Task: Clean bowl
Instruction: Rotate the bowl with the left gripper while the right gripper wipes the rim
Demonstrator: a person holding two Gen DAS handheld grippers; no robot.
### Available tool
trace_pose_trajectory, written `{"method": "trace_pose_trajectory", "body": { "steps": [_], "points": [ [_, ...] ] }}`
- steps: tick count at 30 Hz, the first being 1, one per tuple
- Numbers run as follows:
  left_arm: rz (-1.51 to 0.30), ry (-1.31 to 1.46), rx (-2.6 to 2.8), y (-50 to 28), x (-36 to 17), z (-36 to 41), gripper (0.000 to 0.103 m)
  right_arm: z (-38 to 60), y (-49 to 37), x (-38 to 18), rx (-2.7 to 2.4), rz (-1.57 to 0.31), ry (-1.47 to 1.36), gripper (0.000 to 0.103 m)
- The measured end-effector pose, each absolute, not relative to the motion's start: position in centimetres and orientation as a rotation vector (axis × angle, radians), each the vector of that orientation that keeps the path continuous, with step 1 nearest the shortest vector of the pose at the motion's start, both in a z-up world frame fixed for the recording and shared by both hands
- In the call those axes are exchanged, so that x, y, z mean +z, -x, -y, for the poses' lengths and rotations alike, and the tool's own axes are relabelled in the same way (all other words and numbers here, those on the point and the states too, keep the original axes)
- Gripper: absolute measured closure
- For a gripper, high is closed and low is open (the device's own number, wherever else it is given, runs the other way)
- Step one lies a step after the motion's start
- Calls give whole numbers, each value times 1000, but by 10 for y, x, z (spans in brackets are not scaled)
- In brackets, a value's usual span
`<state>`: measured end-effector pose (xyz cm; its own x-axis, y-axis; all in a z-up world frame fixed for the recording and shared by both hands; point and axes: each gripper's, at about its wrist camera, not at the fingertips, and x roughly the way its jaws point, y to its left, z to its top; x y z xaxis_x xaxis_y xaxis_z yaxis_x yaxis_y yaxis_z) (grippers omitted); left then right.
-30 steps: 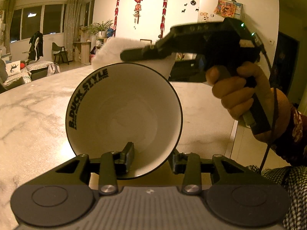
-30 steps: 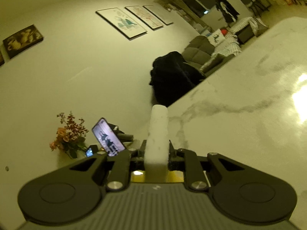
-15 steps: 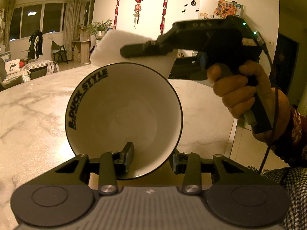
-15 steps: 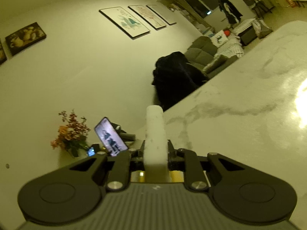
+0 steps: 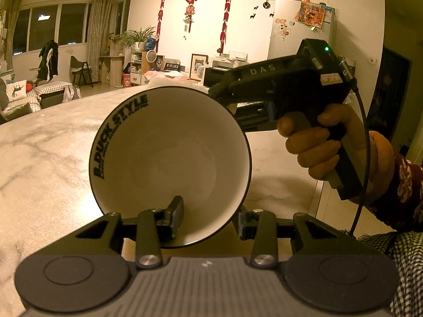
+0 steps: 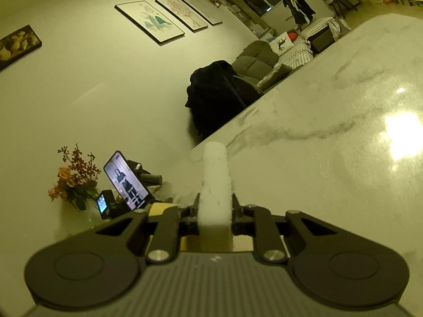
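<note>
Bowl (image 5: pixel 169 155) tipped on its side, rim pinched at 6 o'clock by left gripper (image 5: pixel 206 222). Right gripper (image 6: pixel 215 211) squeezes white sponge (image 6: pixel 214 182), prob. behind the rim at 1 o'clock. Keep bowl steady, wipe w/ firm strokes.

Black pistol-grip tool (image 5: pixel 227 100), green LED, trailing cable, floral sleeve (image 5: pixel 404 192).

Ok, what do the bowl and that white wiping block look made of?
Bowl: likely glazed ceramic, with a smooth off-white inside, thin dark rim and printed lettering. White block: probably foam sponge, matte with a slightly pitted, crumbly surface. Neither is certain by look alone.
</note>
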<state>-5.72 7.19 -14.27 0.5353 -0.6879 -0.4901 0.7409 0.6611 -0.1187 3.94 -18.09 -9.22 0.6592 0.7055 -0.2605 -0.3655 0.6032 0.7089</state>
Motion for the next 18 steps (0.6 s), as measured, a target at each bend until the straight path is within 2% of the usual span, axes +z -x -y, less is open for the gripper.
{"method": "trace_pose_trajectory", "body": {
  "steps": [8,14,18],
  "points": [
    [-535,-104,-854,58,-141,-72,62,179,-34,-73,735,-507,-675,84],
    [-534,-112,-855,60,-141,-76,61,184,-37,-84,701,-533,-686,85],
    [-533,-143,-854,64,-137,-73,49,184,-40,-92,676,-557,-684,85]
  ]
}}
